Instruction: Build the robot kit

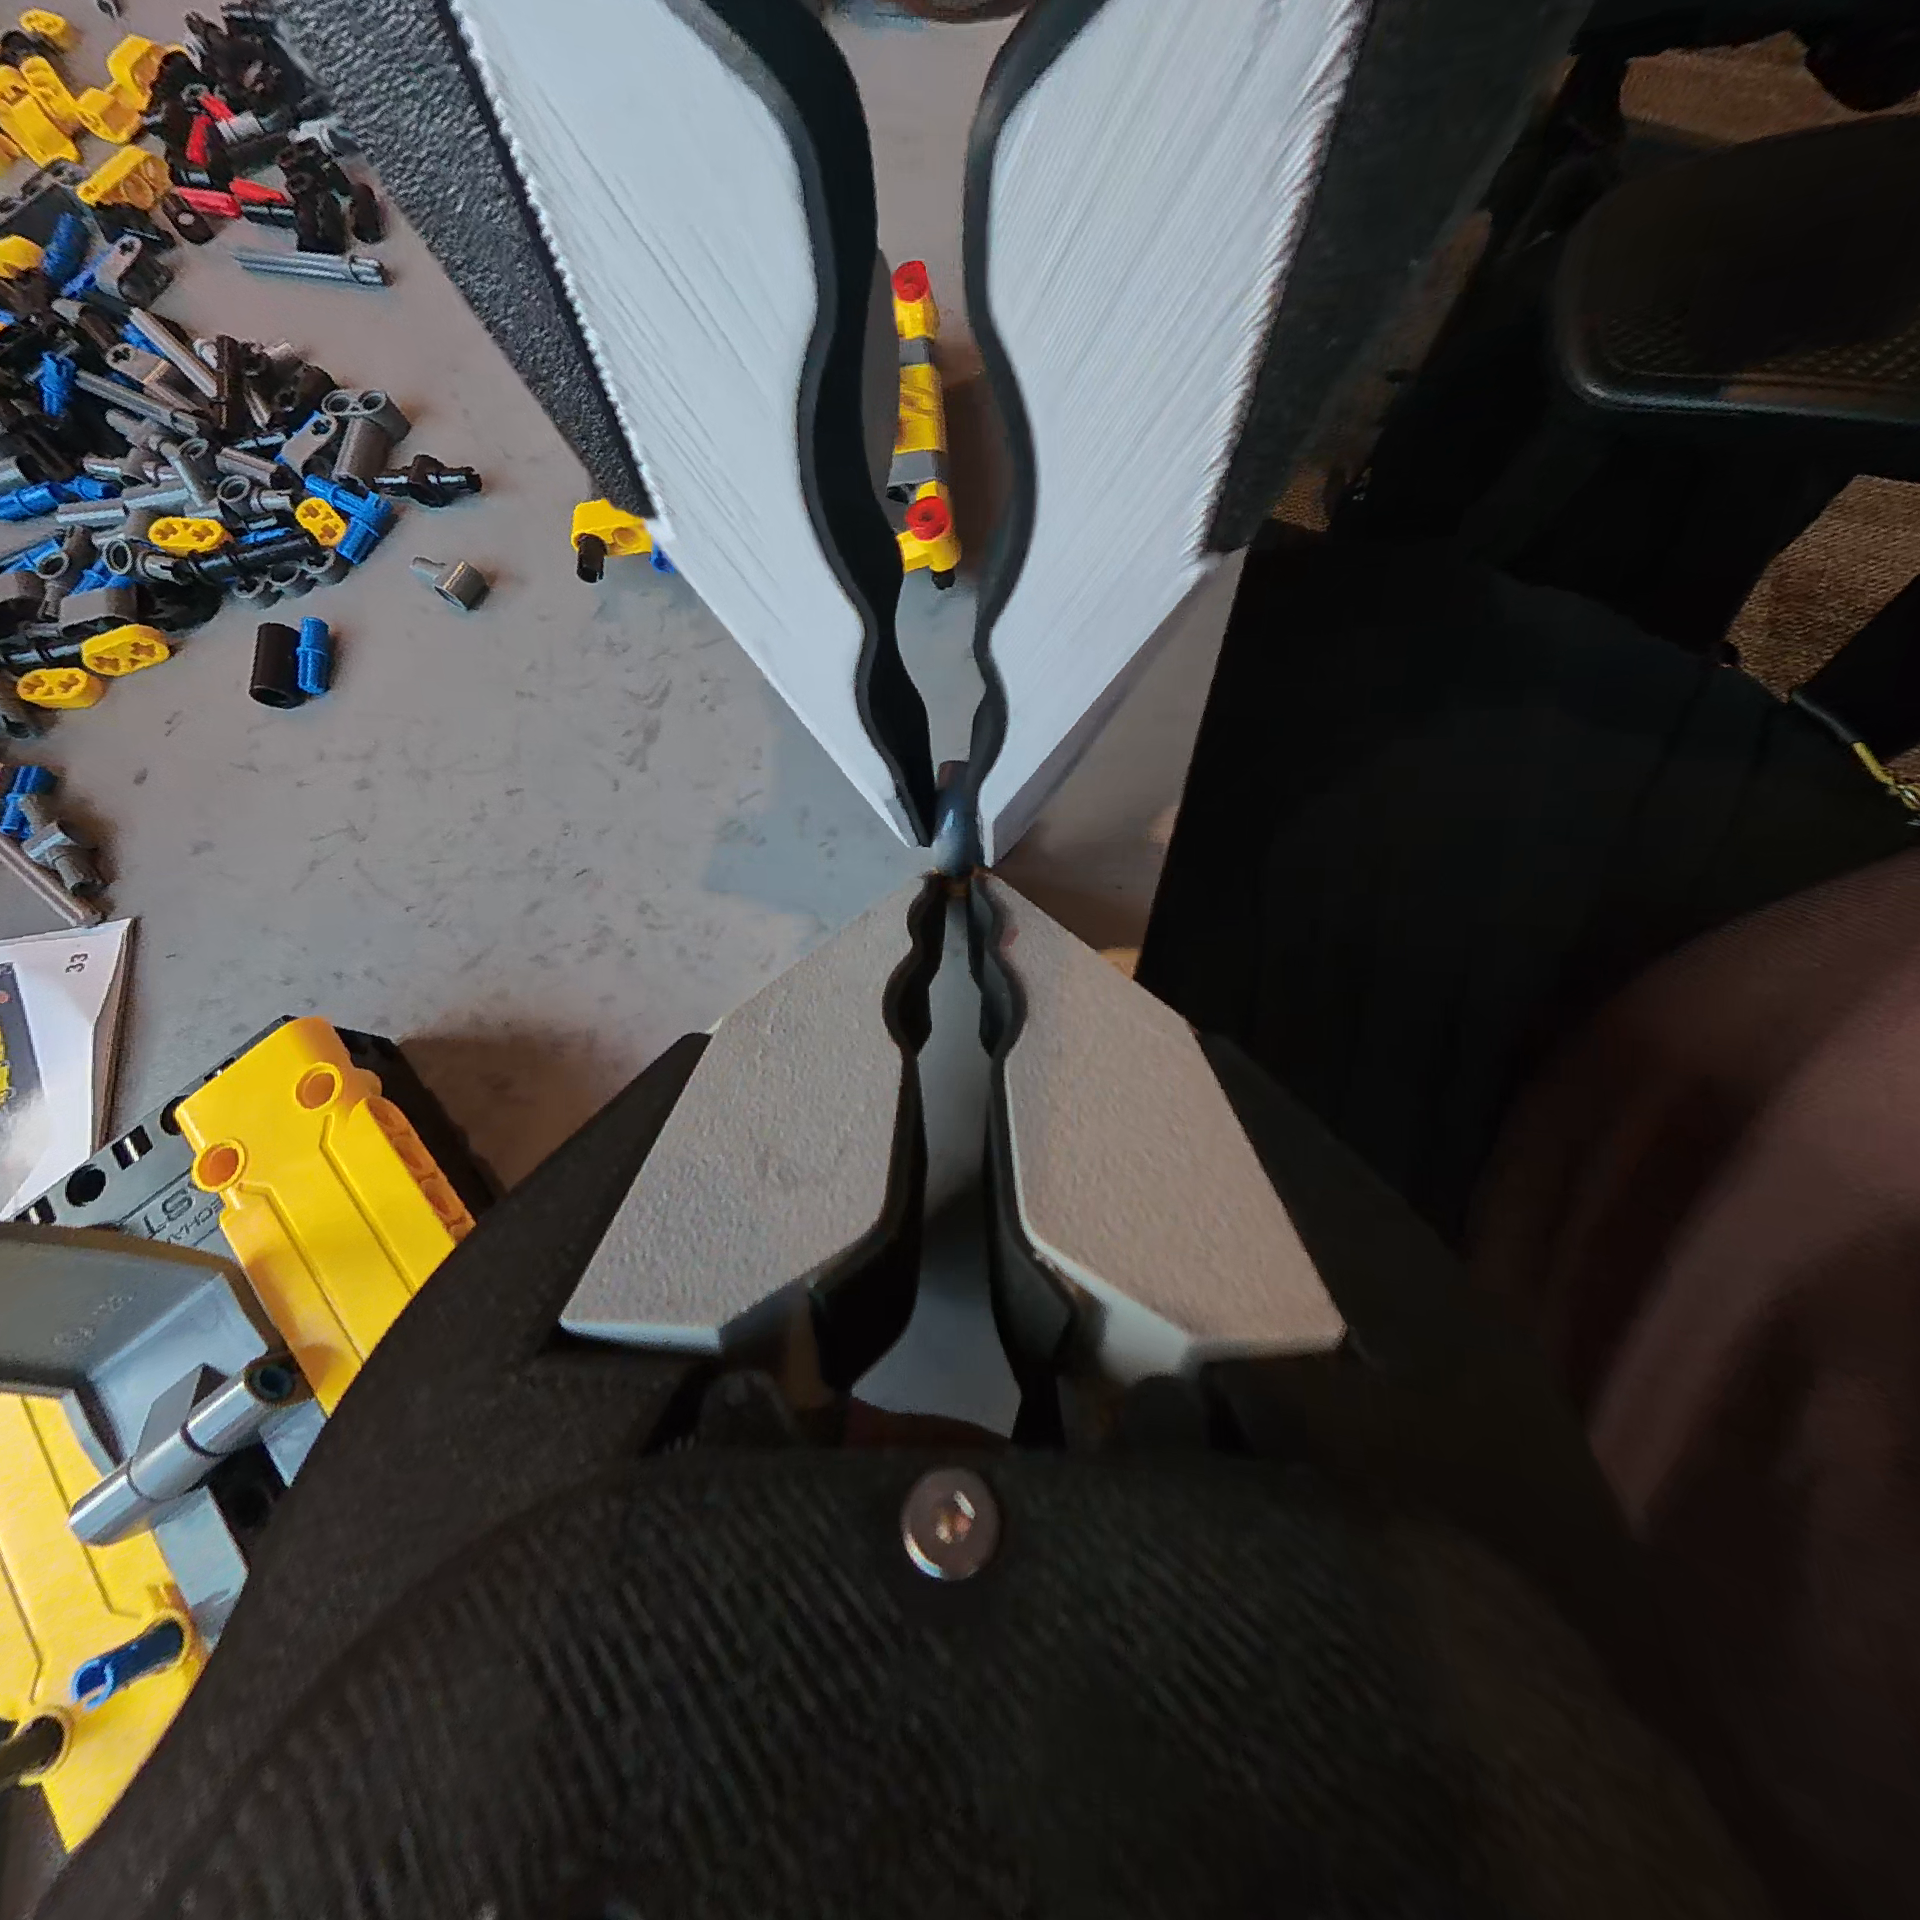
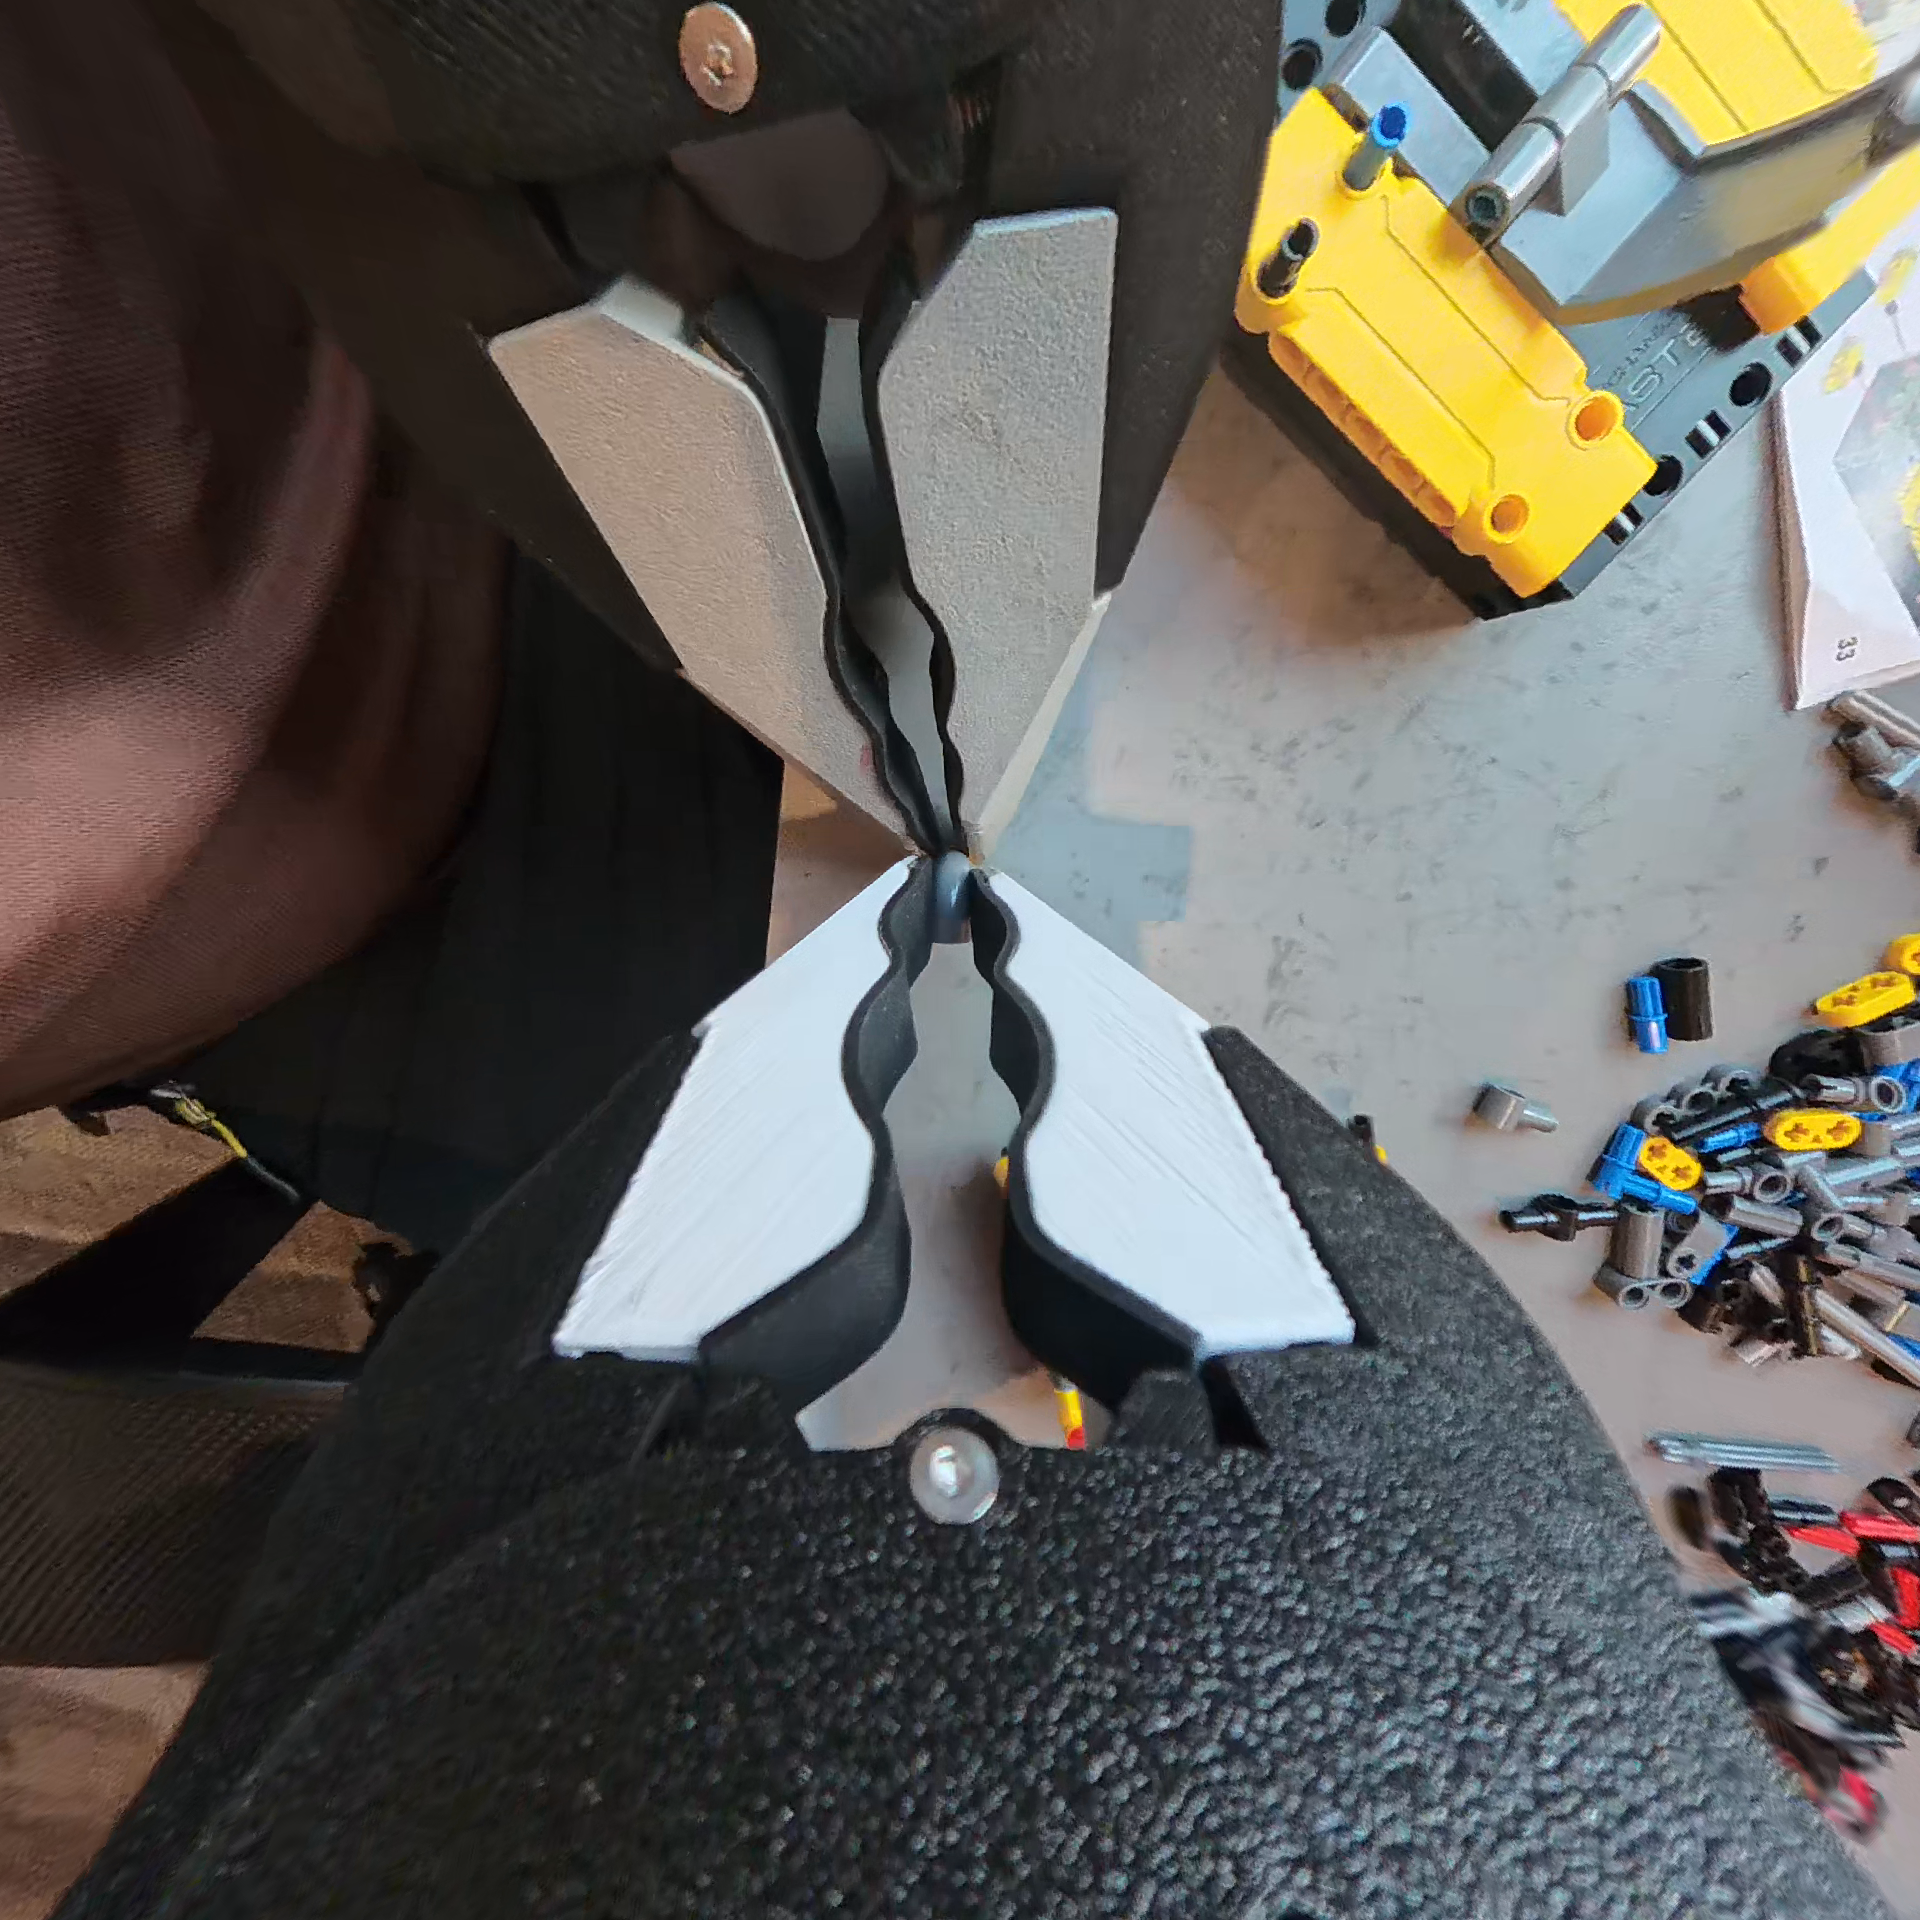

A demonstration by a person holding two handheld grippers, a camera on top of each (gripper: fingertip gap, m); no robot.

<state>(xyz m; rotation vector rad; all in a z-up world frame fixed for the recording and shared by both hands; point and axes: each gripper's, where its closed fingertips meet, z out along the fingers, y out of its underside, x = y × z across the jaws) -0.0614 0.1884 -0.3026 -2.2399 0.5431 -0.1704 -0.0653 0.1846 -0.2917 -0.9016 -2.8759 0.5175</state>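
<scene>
My two grippers meet tip to tip above the grey table (image 1: 468, 831). My right gripper (image 2: 945, 891), with white fingers, is shut on a small dark grey piece (image 2: 948, 899) at its very tips. It also shows in the left wrist view (image 1: 954, 831), coming from the top with the piece (image 1: 956, 821). My left gripper (image 1: 951, 888), with grey fingers, is shut, and its tips touch the end of that piece. I cannot tell whether it grips the piece. It enters the right wrist view (image 2: 940, 844) from the top.
A yellow and grey built model (image 1: 312, 1195) (image 2: 1455, 364) stands beside an instruction booklet (image 1: 52, 1039) (image 2: 1849, 520). A pile of small loose parts (image 1: 156, 416) (image 2: 1766, 1195) lies on the table. A short yellow, grey and red assembly (image 1: 920, 416) lies beneath the white fingers. A black chair (image 1: 1714, 312) stands past the table edge. The tips of both grippers are at nearly the same place.
</scene>
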